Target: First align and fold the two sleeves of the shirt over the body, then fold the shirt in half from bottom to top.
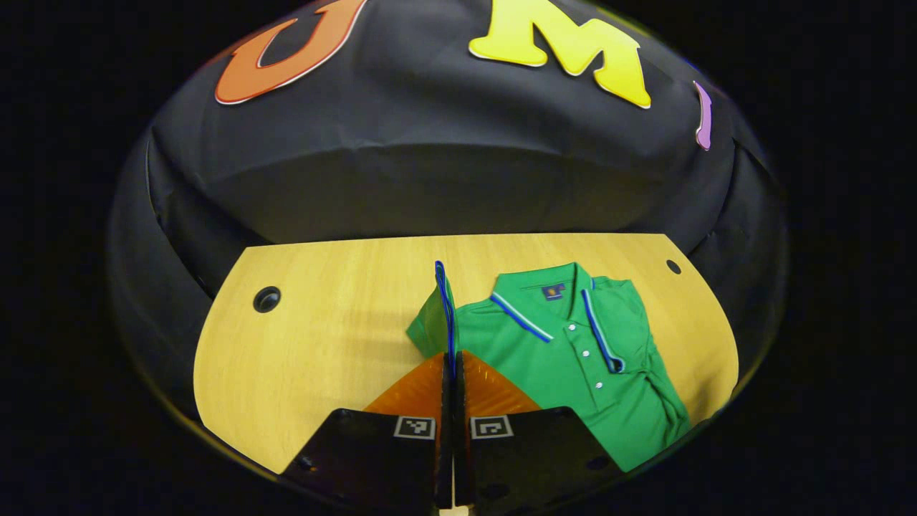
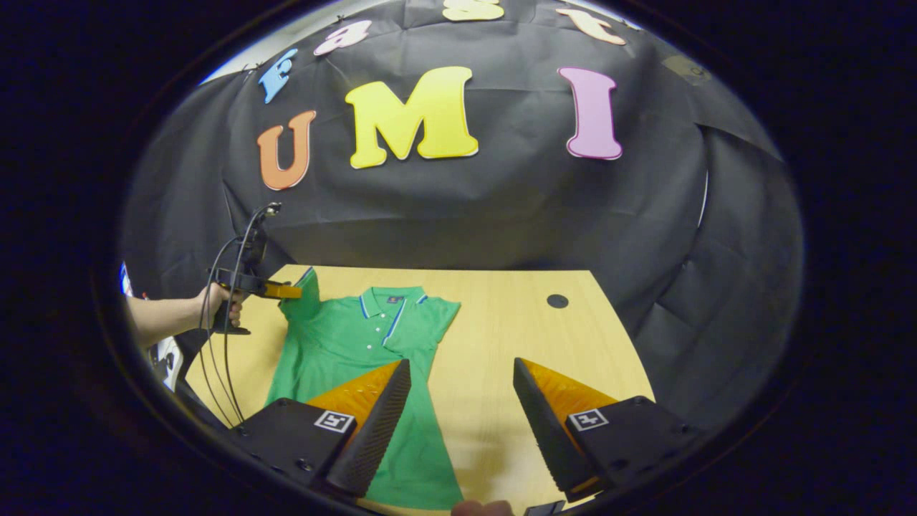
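Shirt: a green polo shirt [image 1: 573, 358] lies face up on the wooden table [image 1: 322, 337], collar toward the booth's back wall, buttons down the placket.
Collar: trimmed with blue and white stripes, lying flat and open at the neck.
Left sleeve: the left sleeve [image 1: 435, 315] is lifted off the table and stands up on edge, its blue-trimmed cuff vertical in the left gripper view.
Left claw: the left claw [image 1: 451, 373] has its 2 fingers pressed together on the raised sleeve, pinching the cloth between them; in the right gripper view it sits at the shirt's far left corner [image 2: 283, 290].
Hand: a person's hand [image 2: 218, 301] grips the left claw's handle, forearm bare, with cables looping down beside it.
Right sleeve: the other sleeve [image 2: 438, 315] lies spread flat on the table, pointing away from the body.
Right claw: the right claw [image 2: 462, 408] is spread wide, gripping nothing, above the table near the shirt's lower right side; 1 finger overlaps the shirt's body in its own view, the other is over bare wood.
Table holes: 2 round dark holes [image 1: 266, 299] sit near the far corners of the table.
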`<state>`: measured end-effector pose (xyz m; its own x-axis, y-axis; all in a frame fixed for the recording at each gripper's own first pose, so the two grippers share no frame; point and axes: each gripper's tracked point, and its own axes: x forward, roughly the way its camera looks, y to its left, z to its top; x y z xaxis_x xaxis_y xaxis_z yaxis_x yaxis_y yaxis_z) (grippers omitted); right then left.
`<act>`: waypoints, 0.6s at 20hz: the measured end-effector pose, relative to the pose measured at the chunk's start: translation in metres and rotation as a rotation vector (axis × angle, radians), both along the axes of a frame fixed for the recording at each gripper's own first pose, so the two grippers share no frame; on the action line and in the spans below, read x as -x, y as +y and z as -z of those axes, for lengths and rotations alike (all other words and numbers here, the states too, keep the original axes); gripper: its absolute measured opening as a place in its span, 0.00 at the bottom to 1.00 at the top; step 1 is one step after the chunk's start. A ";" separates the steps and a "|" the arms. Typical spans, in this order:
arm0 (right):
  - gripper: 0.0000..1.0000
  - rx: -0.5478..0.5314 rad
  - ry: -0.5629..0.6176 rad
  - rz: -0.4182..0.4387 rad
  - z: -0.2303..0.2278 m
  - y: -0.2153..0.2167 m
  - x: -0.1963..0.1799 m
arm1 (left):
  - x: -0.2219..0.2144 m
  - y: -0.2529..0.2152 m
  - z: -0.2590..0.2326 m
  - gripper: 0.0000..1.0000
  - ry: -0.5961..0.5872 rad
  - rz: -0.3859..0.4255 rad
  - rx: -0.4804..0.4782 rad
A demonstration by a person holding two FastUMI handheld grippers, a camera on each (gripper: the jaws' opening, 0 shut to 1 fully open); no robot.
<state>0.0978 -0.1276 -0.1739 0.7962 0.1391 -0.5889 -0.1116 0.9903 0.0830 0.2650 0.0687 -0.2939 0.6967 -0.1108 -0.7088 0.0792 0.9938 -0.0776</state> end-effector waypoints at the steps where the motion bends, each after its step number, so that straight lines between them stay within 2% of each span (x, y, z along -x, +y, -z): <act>1: 0.92 -0.003 0.000 0.013 -0.001 -0.006 0.005 | -0.003 -0.014 0.002 0.04 0.009 0.002 0.011; 3: 0.89 -0.009 0.001 0.053 -0.003 -0.023 0.018 | -0.011 -0.046 0.015 0.04 0.030 0.000 0.016; 8: 0.93 -0.013 0.041 0.129 0.007 -0.055 0.049 | -0.021 -0.089 0.059 0.05 0.095 -0.021 0.024; 9: 0.89 -0.014 0.047 0.137 0.008 -0.058 0.054 | -0.020 -0.096 0.064 0.06 0.107 -0.024 0.038; 10: 0.92 -0.017 0.050 0.143 0.009 -0.061 0.056 | -0.020 -0.105 0.067 0.06 0.113 -0.025 0.066; 12: 0.89 -0.022 0.053 0.140 0.011 -0.062 0.058 | -0.020 -0.109 0.071 0.13 0.117 -0.048 0.080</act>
<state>0.0400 -0.1895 -0.1848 0.7763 0.0424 -0.6289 0.0327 0.9937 0.1074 0.2848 -0.0402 -0.3644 0.6157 -0.1388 -0.7757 0.0173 0.9865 -0.1628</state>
